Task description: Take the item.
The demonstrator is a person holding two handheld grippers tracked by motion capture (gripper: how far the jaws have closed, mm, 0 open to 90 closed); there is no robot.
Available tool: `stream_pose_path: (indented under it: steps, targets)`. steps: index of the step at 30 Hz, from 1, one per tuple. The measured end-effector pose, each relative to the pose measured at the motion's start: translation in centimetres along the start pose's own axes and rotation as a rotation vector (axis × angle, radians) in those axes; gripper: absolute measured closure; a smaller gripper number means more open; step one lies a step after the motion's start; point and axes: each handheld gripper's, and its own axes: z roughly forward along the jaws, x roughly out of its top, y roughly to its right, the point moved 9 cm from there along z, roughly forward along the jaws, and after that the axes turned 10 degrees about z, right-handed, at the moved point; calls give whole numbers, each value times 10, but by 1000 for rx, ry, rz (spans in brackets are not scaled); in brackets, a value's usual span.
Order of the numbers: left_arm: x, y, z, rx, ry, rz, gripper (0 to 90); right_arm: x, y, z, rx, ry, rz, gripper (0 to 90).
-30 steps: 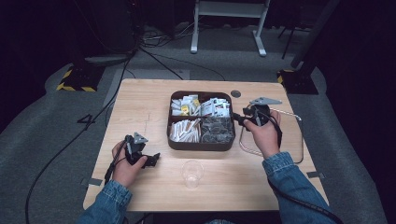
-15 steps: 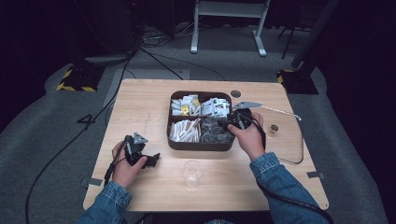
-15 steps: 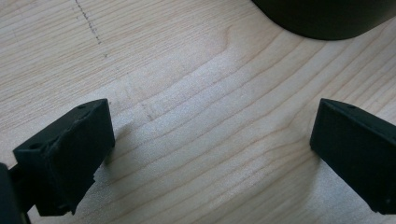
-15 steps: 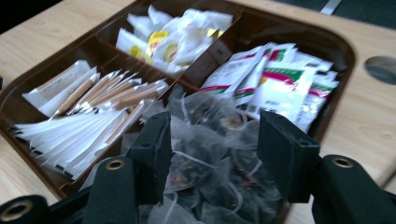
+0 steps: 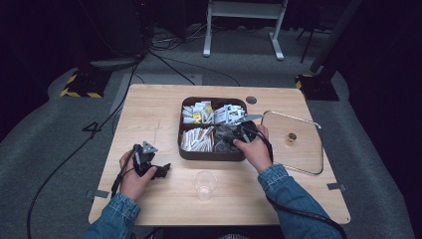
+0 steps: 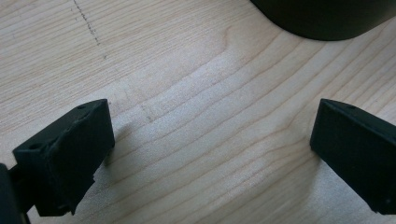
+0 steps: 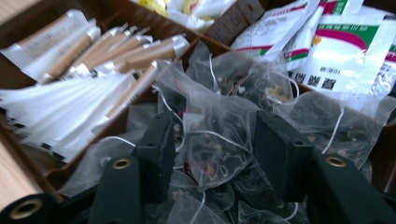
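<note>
Since the earlier frames my right claw (image 5: 230, 135) has come in from the table's right edge, over the glass lid (image 5: 293, 141), and dipped into the near-right compartment of the brown 4-section box (image 5: 211, 155). Its jaws have just been closing, a mesh tea bag (image 7: 215, 140) standing between them. I cannot tell if the pads press it yet.

Left claw (image 5: 160, 171) unchanged: resting on the table (image 5: 149, 114) near the front-left, jaws wide apart, nothing between.

Right gripper view gives what the high view blurs: string-tagged tea bags heaped together, paper sugar sticks (image 7: 88, 60) in the neighbouring compartment, green-and-pink sachets (image 7: 345, 46) behind. High view alone shows the clear plastic cup (image 5: 204, 184) at the table's near edge.
</note>
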Motion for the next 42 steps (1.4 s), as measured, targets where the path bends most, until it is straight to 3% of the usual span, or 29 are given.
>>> stream_pose_path:
  steps: [3,6,8,10,12,24,42]
  targets:
    - [0,0,0,0,0,1,2,-4,4,4,-22,-25,-8,560]
    - [0,0,0,0,0,1,1,-6,7,7,-16,-36,-1,603]
    - [0,0,0,0,0,0,2,-6,7,6,-18,-38,-17,641]
    - [0,0,0,0,0,1,2,-5,5,3,-17,-36,-33,738]
    - [0,0,0,0,0,1,2,-5,3,1,-17,-32,-36,754]
    - [0,0,0,0,0,1,2,0,1,-6,3,10,-18,765]
    - [0,0,0,0,0,1,2,18,-5,-40,100,152,26,764]
